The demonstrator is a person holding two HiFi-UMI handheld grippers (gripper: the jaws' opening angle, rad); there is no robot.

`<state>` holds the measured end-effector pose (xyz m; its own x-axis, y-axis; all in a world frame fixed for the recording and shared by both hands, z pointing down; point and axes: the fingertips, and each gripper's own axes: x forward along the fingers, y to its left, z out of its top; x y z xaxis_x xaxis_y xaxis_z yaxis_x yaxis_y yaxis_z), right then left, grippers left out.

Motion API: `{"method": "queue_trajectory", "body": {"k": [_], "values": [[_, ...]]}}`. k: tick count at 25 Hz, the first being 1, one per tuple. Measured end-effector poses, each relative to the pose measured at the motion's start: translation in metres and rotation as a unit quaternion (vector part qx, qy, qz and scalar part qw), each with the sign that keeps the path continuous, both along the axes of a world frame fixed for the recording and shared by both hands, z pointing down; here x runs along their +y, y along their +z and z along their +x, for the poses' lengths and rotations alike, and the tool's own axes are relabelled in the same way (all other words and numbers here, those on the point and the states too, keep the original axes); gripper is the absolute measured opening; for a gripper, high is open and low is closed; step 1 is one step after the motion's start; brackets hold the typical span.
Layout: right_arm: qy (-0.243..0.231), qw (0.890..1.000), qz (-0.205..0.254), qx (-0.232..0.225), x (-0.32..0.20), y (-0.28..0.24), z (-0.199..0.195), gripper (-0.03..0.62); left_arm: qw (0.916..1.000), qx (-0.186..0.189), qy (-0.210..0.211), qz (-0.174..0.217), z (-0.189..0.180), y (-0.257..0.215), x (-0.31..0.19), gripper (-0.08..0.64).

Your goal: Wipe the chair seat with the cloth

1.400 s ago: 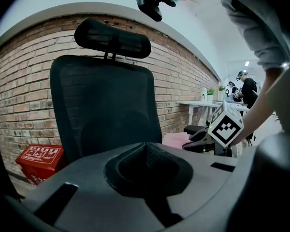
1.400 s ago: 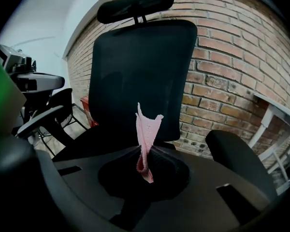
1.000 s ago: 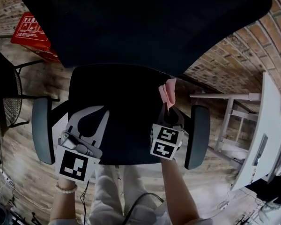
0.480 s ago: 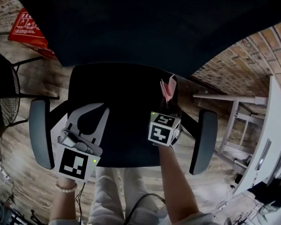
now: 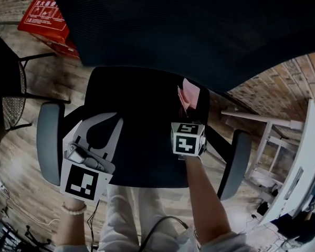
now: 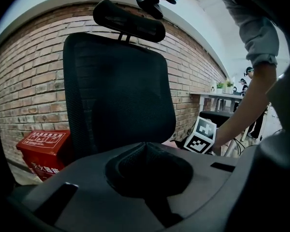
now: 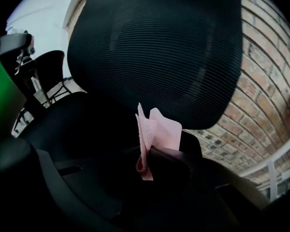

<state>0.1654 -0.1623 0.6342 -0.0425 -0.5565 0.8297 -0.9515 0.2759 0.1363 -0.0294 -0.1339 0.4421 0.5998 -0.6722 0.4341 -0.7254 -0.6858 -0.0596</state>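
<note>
The right gripper point(image 5: 187, 113) has been carried slightly toward the backrest, its jaws clamped on the pink cloth point(image 5: 188, 94) at the chair seat's point(image 5: 142, 109) rear right, while the left gripper point(image 5: 114, 124) is held closed and empty, so most wiping is judged undone.

You stood in what looked like an office or studio workspace. A black mesh office chair point(image 5: 142, 114) with grey armrests point(image 5: 48, 140) sat on a wood-plank floor point(image 5: 52, 77). Exposed brick walls point(image 6: 29, 81) rose behind it, a white desk point(image 5: 304, 151) ran along your right, and a red printed box point(image 5: 50, 14) lay by the wall.
</note>
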Motion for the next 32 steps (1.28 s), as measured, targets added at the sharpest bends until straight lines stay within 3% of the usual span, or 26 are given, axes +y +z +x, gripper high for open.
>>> {"method": "queue_trajectory", "body": {"k": [16,24,32], "values": [[-0.17,0.985,0.002,-0.024,-0.022,0.006,-0.127,0.054,0.9982,-0.009,-0.059,0.006,-0.063,-0.024,0.005,0.018],[-0.273,0.961,0.015,-0.036,-0.012,-0.003,-0.202,0.053,0.9932,0.007,-0.116,0.007,-0.098,-0.044,0.016,0.018],[-0.353,0.932,0.03,-0.071,0.008,-0.019,-0.286,0.053,0.992,0.003,-0.126,0.013,-0.123,-0.058,0.028,0.018]]}}
